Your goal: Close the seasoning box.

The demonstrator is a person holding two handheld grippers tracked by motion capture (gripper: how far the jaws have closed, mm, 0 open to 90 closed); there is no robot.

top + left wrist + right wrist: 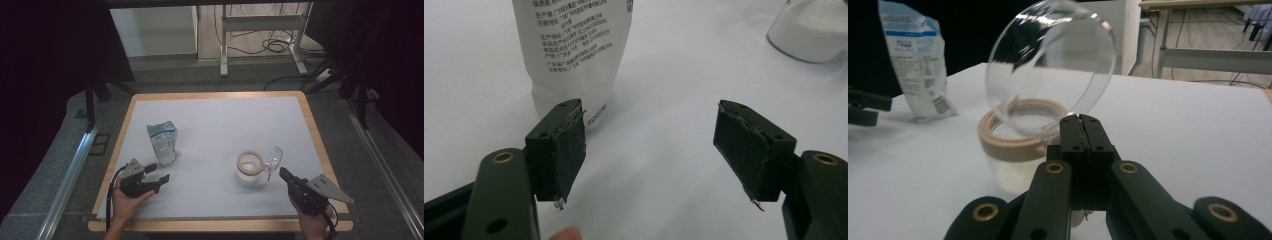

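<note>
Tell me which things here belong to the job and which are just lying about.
In the job:
- clear lid, pinched by the right hand-held gripper
- glass jar
- white pouch, ahead of the open left hand-held gripper

Lying about:
- floor cables
- table frame

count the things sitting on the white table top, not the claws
2: a white printed bag standing left of centre, and a clear jar with a tan rim right of centre. The jar's clear lid is lifted off, pinched in the right claw.

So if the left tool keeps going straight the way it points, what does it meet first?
Probably the white printed pouch standing on the white table: it lies just ahead, slightly toward one side of the left tool, whose jaws stand open and empty. Depth is hard to judge.
</note>
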